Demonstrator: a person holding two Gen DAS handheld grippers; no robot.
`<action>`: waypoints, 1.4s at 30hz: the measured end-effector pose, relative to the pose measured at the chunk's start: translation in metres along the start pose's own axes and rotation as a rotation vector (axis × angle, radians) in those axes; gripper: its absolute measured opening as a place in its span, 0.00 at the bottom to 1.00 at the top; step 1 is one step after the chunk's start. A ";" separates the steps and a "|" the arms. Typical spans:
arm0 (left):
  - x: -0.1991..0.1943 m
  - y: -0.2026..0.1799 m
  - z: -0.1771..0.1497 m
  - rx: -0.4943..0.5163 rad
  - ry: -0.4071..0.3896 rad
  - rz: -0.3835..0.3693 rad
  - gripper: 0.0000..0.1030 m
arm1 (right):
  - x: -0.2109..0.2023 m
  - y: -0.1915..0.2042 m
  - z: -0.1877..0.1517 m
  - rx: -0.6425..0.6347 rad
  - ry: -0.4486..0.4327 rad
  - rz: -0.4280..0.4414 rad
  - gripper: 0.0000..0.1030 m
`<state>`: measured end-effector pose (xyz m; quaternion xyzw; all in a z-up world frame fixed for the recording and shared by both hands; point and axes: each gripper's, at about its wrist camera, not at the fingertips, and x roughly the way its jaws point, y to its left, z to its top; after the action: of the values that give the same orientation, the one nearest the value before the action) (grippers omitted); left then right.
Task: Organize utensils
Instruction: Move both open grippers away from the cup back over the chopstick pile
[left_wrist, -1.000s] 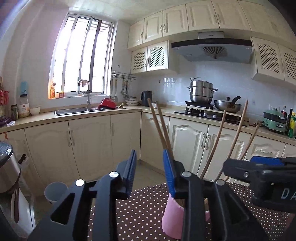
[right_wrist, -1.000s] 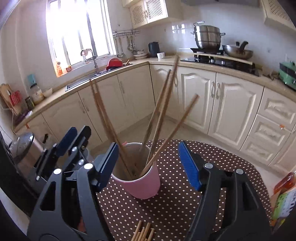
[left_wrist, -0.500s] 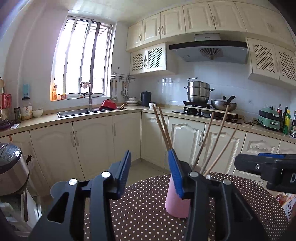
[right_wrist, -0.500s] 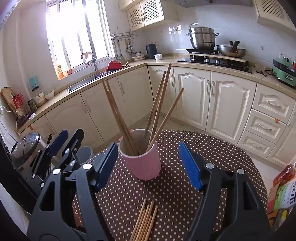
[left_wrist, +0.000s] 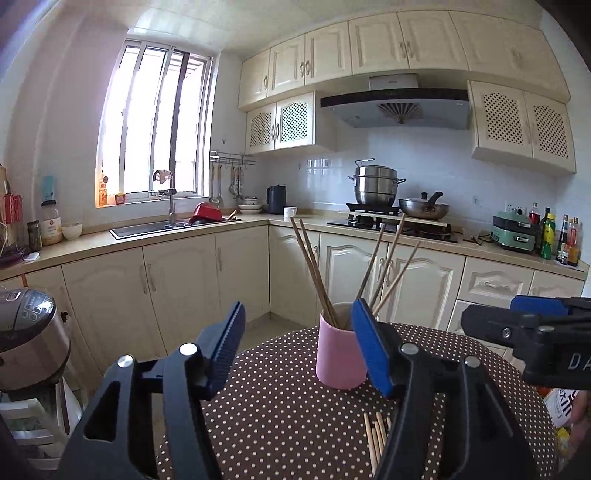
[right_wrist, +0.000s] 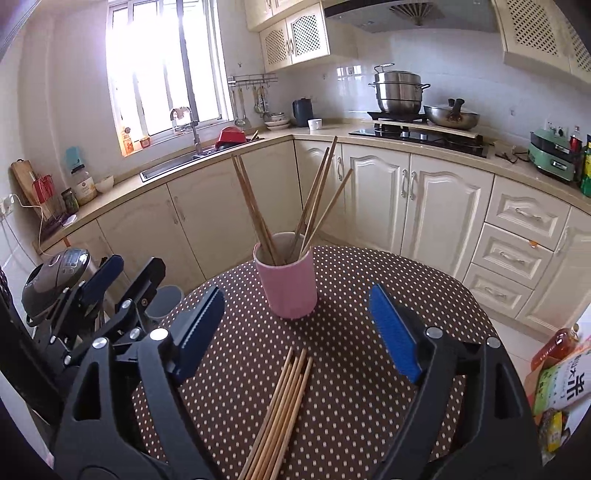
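Pink cylindrical ceramic cup (right_wrist: 291, 286) w/ five wooden chopsticks (right_wrist: 255, 210) upright; both tools, left (left_wrist: 297, 349) & right (right_wrist: 297, 330), opening, nothing between.

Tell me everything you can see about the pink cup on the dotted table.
The pink cup is a plain straight-sided cylinder with no handle, matte outside and pale inside; it looks ceramic or plastic. It stands upright near the far edge of the round table, on its brown white-dotted cloth. Five wooden chopsticks stand in it, two leaning left and three leaning right. More loose chopsticks lie on the cloth nearer the camera, apart from the cup. Neither gripper touches it.
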<state>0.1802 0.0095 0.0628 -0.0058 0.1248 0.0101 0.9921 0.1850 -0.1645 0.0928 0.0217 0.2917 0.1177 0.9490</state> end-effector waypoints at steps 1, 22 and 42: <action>-0.005 0.000 -0.001 0.002 0.002 -0.002 0.61 | -0.005 0.000 -0.003 0.001 -0.005 -0.003 0.81; -0.048 0.006 -0.055 0.020 0.134 -0.064 0.68 | -0.037 -0.004 -0.080 -0.022 0.092 -0.023 0.85; 0.007 0.018 -0.117 0.024 0.419 -0.113 0.68 | 0.042 -0.060 -0.126 0.149 0.410 0.006 0.85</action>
<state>0.1574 0.0262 -0.0524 -0.0029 0.3279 -0.0485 0.9435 0.1614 -0.2164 -0.0409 0.0682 0.4864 0.1005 0.8652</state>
